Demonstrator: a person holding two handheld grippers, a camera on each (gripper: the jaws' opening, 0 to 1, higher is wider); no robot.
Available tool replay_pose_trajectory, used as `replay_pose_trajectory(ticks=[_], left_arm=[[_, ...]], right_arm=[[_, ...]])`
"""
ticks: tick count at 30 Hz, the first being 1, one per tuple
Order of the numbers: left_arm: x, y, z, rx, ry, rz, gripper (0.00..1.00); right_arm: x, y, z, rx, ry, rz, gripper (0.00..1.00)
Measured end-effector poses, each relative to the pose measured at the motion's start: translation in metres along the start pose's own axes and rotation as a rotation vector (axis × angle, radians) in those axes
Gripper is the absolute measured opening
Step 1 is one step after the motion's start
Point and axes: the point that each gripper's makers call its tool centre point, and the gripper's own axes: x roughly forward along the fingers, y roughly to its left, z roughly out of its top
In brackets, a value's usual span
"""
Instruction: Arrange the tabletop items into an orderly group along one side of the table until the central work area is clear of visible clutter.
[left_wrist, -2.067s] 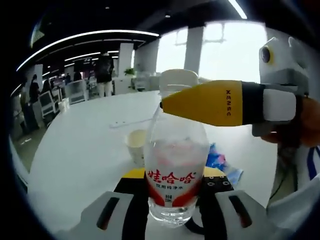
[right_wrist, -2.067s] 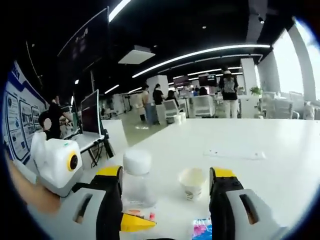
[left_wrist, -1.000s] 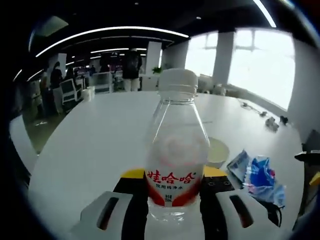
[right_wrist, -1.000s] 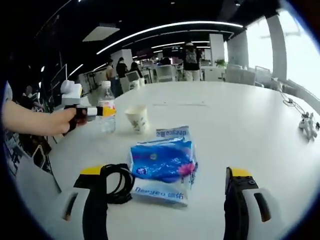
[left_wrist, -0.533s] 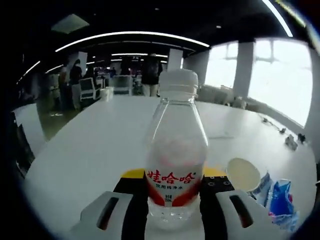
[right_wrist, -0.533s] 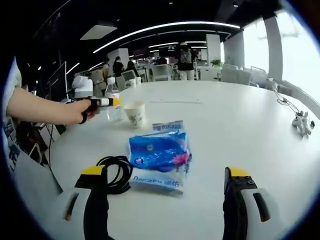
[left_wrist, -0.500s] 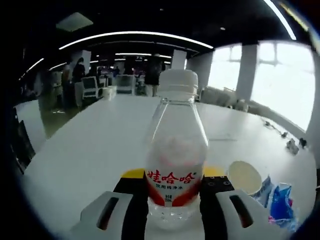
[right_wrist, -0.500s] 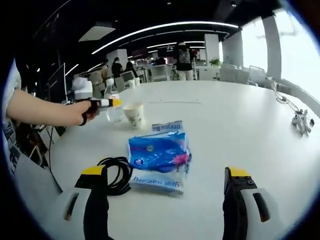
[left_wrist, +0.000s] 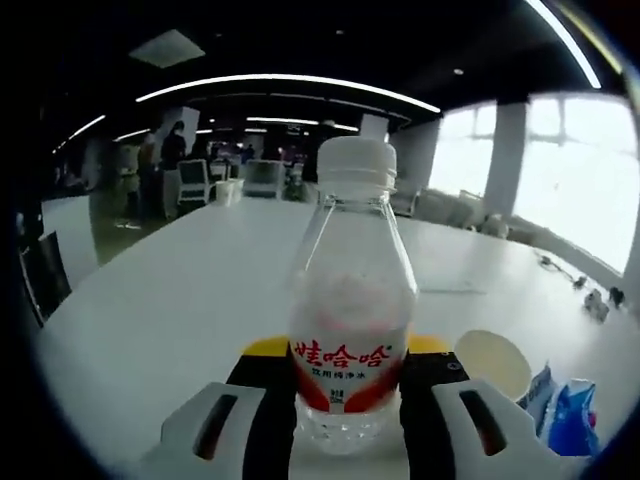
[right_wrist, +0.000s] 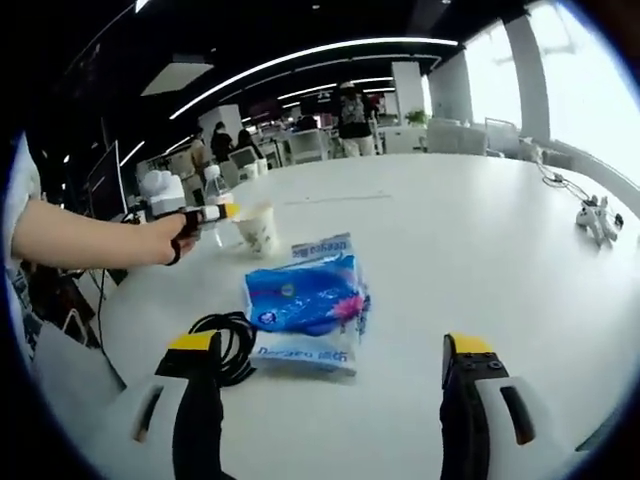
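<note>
Left gripper (left_wrist: 345, 400): in the left gripper view it is clamping the water bottle (left_wrist: 352, 320) low on its body, both jaws pressing against the sides at the red-and-white label.
Water bottle: it is standing upright between those jaws, white cap on top, clear plastic; whether its base is touching the table (left_wrist: 170, 310) I cannot tell.
Paper cup (left_wrist: 492, 362): it is sitting just right of the bottle in the left gripper view, mouth open toward the camera, with the blue tissue pack (left_wrist: 575, 415) peeking in beside it at the right edge.
Person's hand (right_wrist: 172, 238): in the right gripper view, at the far left, it is gripping the left gripper and holding the bottle (right_wrist: 211, 215) close beside the paper cup (right_wrist: 257, 229).
Black cable (right_wrist: 225, 345): it is lying coiled on the white table, just left of the tissue pack.
Tissue pack (right_wrist: 305, 310): it is lying flat mid-table, nearer than the cup and well apart from the bottle.
Right gripper (right_wrist: 335, 400): its jaws are standing wide apart, gripping nothing, with the tissue pack lying ahead between them.
Small white object (right_wrist: 598, 218): it is resting far right on the table with a cord running from it, too small to identify.
</note>
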Motion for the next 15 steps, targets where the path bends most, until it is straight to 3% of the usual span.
replay_pose_trajectory(ticks=[15], left_arm=[[-0.013,-0.006,-0.005,0.026,0.003,0.013,0.36]], right_arm=[[0.004,0.010,0.002,0.001,-0.003,0.031,0.88]])
